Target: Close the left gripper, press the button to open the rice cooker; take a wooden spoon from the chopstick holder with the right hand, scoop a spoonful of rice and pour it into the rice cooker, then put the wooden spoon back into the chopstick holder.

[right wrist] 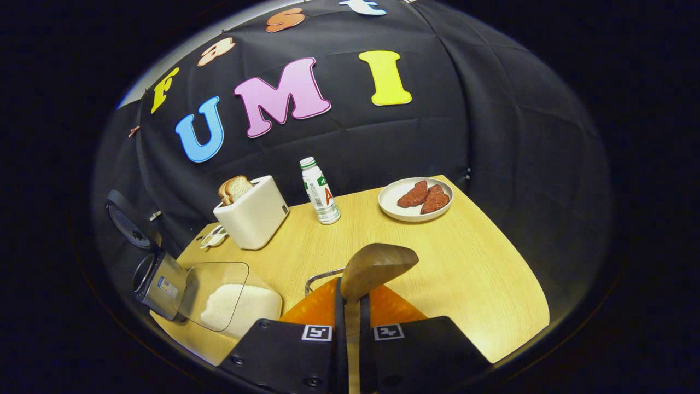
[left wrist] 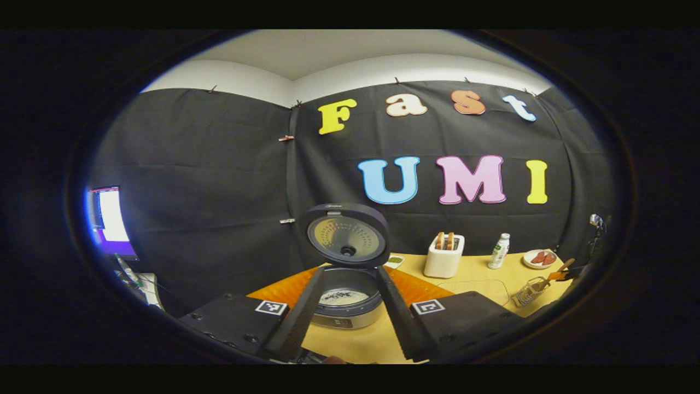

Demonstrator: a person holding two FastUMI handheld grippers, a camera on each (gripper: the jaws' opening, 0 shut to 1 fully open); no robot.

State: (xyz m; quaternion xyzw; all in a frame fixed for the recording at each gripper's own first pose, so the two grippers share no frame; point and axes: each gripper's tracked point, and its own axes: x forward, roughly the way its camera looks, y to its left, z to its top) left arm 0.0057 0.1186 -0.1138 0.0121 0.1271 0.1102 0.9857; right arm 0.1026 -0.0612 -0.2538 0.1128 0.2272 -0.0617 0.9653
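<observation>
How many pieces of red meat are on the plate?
2. One piece of meat lies on the left side of the white plate, and the other lies right beside it on the right, touching or nearly so. None looks hidden.

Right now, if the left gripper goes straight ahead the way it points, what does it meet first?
Probably the rice cooker: it sits framed between the open left gripper's fingers, lid up. Depth is unclear.
</observation>
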